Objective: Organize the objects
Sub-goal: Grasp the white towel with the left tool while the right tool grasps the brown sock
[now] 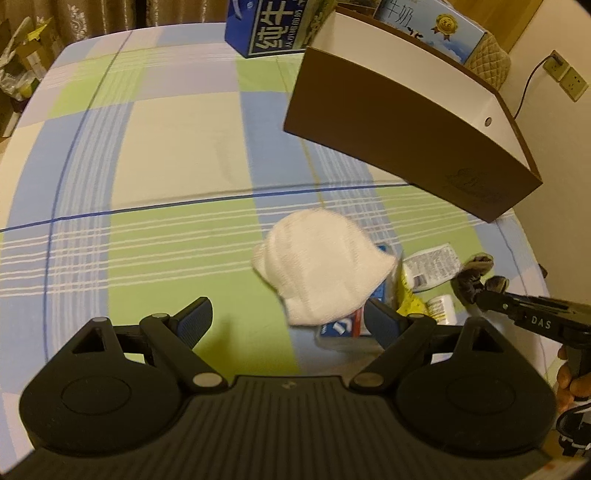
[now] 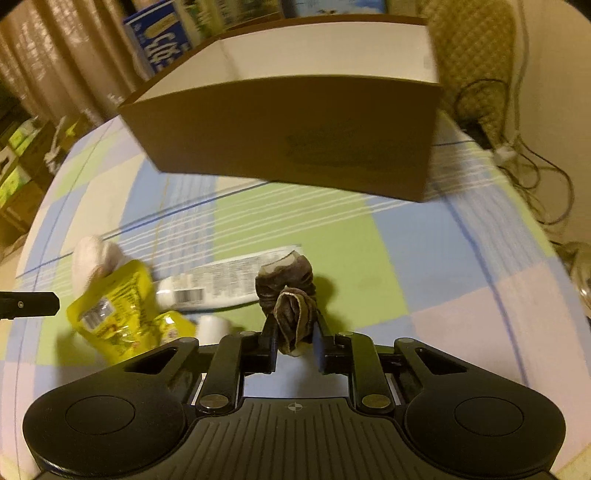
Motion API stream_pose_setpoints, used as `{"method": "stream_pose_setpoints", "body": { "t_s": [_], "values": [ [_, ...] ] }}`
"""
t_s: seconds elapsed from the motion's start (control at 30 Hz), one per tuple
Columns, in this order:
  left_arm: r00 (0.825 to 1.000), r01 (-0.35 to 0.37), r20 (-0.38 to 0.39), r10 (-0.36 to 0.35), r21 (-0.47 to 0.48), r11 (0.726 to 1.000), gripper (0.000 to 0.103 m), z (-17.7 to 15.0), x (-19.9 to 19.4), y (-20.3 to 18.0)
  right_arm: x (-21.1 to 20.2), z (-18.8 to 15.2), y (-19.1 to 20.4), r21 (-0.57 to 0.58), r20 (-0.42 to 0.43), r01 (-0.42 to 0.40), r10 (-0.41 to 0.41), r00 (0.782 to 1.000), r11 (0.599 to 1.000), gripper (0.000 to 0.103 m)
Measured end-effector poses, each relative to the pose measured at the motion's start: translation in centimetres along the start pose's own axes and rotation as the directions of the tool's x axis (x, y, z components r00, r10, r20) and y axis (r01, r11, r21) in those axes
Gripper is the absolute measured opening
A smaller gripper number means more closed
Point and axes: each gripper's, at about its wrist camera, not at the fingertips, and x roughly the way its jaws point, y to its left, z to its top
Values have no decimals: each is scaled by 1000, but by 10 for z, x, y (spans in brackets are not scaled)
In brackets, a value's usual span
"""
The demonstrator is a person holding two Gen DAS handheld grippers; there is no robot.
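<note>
My left gripper (image 1: 290, 319) is open, its fingers spread wide above the checked tablecloth (image 1: 166, 155). A white rolled sock (image 1: 321, 266) sits just ahead of its right finger, over a small blue box (image 1: 343, 328); whether the sock rests on the box or hangs in the air I cannot tell. My right gripper (image 2: 293, 325) is shut on a brown rolled sock (image 2: 291, 299), held a little above the cloth. In the left wrist view that gripper (image 1: 476, 291) and brown sock (image 1: 474, 269) show at the right edge. An open brown box (image 2: 295, 140) with white inner walls stands beyond both.
A yellow pouch (image 2: 118, 314), a white tube (image 2: 229, 280) and a small white bottle (image 2: 212, 325) lie left of the right gripper. Blue milk cartons (image 1: 273, 26) stand behind the brown box (image 1: 406, 147). Cables (image 2: 535, 173) hang off the table's right side.
</note>
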Motion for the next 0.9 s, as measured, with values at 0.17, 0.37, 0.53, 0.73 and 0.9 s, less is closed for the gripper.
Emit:
{"method": "stream_pose_setpoints", "body": {
  "t_s": [0.17,0.37,0.53,0.73,0.9],
  "values": [
    [998,66,-2,-67,-45,997,87,12,12,-2,-12,0,-19,41,17,49,-50,999,998,16],
    [992,126,-1,-128,-151,980,94,27,30,3,-20,-3,-30,80,28,72,-75,997,994,16],
    [991,116,-36,-127,-229,967,96,31,52,10,-23,-8,-31,93,24,78,-80,996,993,16],
    [991,121,-25,-130,-220,968,69,27,58,6,-26,-12,-34,95,24,80,-83,996,992,16],
    [995,94,0,-95,-165,982,46,23,48,6,-30,-9,-33,85,39,78,-81,996,993,16]
  ]
}}
